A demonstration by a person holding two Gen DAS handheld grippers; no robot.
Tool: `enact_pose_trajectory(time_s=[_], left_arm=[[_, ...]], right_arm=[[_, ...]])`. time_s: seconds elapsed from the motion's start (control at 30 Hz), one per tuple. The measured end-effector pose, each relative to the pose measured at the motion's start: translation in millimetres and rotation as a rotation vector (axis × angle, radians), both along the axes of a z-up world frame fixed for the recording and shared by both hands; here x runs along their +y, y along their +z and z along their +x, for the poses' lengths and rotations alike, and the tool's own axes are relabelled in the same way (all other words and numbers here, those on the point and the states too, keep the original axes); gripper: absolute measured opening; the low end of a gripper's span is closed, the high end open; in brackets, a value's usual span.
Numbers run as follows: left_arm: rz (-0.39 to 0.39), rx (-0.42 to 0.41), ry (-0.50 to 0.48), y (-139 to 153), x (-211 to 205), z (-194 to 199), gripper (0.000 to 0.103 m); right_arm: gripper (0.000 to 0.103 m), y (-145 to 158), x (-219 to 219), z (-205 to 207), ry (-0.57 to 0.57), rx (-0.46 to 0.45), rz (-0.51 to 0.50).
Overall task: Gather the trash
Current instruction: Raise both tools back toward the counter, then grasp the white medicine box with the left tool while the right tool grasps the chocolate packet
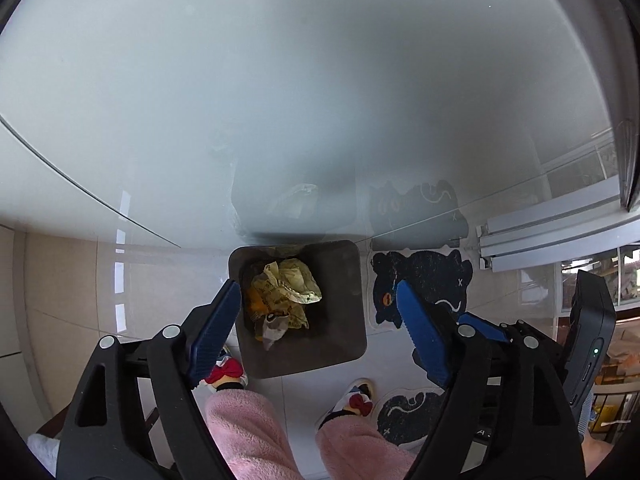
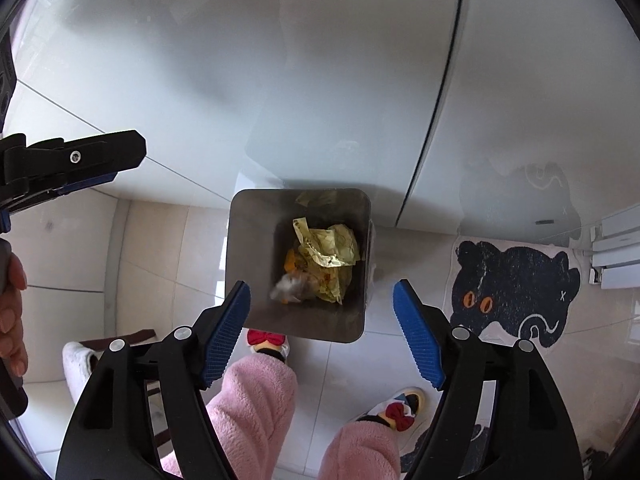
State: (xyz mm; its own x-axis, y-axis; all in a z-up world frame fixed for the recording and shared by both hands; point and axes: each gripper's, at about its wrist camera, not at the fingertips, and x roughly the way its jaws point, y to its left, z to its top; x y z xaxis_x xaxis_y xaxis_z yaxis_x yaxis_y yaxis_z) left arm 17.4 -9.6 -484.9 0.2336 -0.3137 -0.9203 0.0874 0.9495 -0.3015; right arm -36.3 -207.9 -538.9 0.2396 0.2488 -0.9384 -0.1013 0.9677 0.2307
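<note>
Left wrist view is showing the left gripper (image 1: 318,314) hanging above the metal trash bin (image 1: 344,276), fingers (image 1: 218,328) spread apart and holding nothing. Right gripper (image 2: 322,322) is hovering likewise, its fingers apart and empty, which suggests a drop just made. Crumpled yellow wrappers (image 2: 326,252) are lying in the bin at frame centre, with a white scrap (image 2: 290,290) below them. Bin is standing on the tiled floor (image 2: 160,248) against the white cabinet (image 2: 320,80), beside the cat-shaped mat (image 2: 516,280) at right, placed within easy reach.
</note>
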Motion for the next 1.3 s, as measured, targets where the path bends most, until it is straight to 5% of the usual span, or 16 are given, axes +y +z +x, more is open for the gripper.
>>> enact_pose_trajectory(time_s=[0.2,0.27,0.67,0.93,1.3], left_arm=[[0.004,-0.111,0.028,71.9,12.5,-23.5,0.088],[0.007,-0.150,0.032,96.3,18.3,-29.7,0.088],[-0.041,-0.350,-0.018,226.5,29.0,-18.9,0.088],[-0.055,-0.419,-0.131,265.6,-4.3,25.5,0.088],[-0.066,-0.390,-0.271,247.7,-41.5,79.4,0.088]], right_arm=[[0.081,91.3,-15.3,-11.9,-0.003,-0.147,0.017],[0.092,125.5,-23.7,-16.1,-0.028,-0.210,0.025],[0.093,266.5,-71.0,20.8,-0.191,-0.447,0.046],[0.093,298.6,-76.7,57.7,-0.228,-0.510,0.007],[0.093,288.1,-91.6,120.9,-0.338,-0.453,-0.014]])
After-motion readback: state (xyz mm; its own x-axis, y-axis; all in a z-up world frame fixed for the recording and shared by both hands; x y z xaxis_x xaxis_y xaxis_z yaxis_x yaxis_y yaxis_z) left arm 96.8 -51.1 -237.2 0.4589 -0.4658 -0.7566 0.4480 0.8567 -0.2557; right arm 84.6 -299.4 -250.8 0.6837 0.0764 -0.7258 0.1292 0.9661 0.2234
